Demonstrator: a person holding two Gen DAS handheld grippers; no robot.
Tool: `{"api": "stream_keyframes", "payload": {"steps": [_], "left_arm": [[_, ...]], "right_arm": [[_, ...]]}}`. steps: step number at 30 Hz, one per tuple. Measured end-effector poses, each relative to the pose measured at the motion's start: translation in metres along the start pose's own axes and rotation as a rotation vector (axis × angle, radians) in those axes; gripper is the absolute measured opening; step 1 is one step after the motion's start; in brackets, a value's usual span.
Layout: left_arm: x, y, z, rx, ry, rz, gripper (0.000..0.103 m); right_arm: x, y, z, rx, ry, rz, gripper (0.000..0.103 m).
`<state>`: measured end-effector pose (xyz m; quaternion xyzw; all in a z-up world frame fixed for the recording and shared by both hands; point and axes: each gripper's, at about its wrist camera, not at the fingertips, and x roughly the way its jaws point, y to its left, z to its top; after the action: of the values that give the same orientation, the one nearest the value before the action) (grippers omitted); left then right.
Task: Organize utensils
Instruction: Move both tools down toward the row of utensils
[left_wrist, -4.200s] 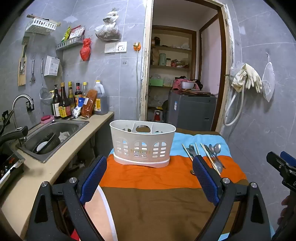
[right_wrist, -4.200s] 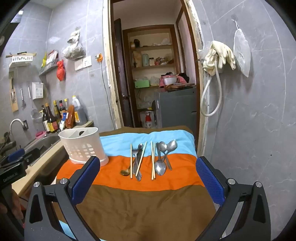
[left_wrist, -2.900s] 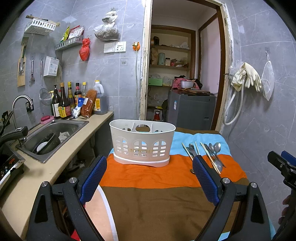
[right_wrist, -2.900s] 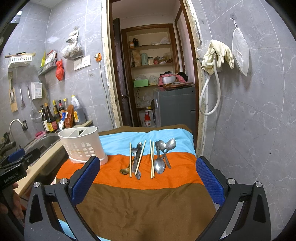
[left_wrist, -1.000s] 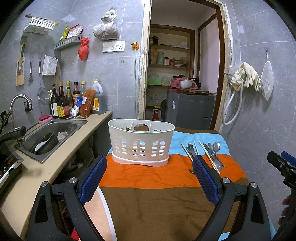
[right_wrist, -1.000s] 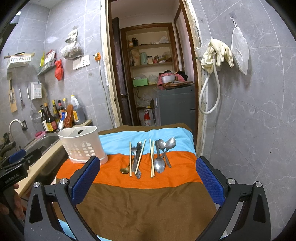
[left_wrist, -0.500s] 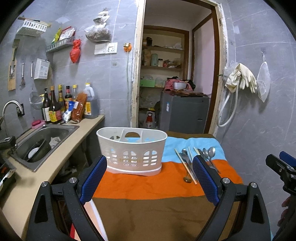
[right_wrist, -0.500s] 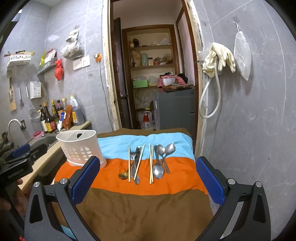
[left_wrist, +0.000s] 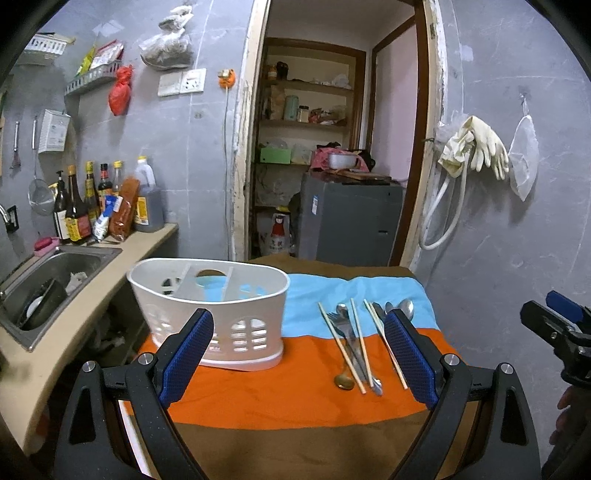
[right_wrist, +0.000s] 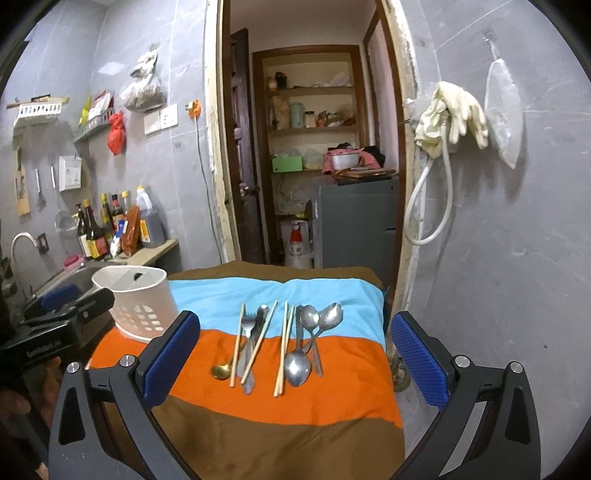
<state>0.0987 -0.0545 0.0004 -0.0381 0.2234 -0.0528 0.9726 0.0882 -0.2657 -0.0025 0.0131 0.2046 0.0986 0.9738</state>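
Utensils (right_wrist: 280, 343) (steel, one gold) beside caddy (left_wrist: 210, 314)

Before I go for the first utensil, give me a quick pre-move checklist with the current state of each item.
1. Right gripper open and holding nothing: ok, jaws stand wide.
2. Left gripper open and holding nothing: ok.
3. Utensils within view and unobstructed: ok; chopsticks, steel spoons, fork and gold spoon lie on the striped cloth.
4. Pieces separated for a clean single pick: not ok; spoons overlap, and fork and chopsticks lie tight together.
5. White caddy upright on the cloth: ok.
6. Caddy compartments free of contents: cannot tell; only part of the inside shows.
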Motion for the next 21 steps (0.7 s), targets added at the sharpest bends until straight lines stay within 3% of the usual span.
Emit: {"api": "stream_keyframes", "payload": {"steps": [10, 13, 21], "left_arm": [[0.080, -0.034, -0.007, -0.036, 0.131, 0.014, 0.090], [0.108, -0.043, -0.009, -0.034, 0.148, 0.025, 0.088], [0.187, -0.051, -0.021, -0.027, 0.272, 0.073, 0.046]], "right_arm": [[0.090, -0.050, -0.006, -0.023, 0.107, 0.153, 0.103], [0.118, -0.067, -0.010, 0.004, 0.145, 0.190, 0.096], [0.199, -0.098, -0.027, 0.041, 0.316, 0.266, 0.069]]}}
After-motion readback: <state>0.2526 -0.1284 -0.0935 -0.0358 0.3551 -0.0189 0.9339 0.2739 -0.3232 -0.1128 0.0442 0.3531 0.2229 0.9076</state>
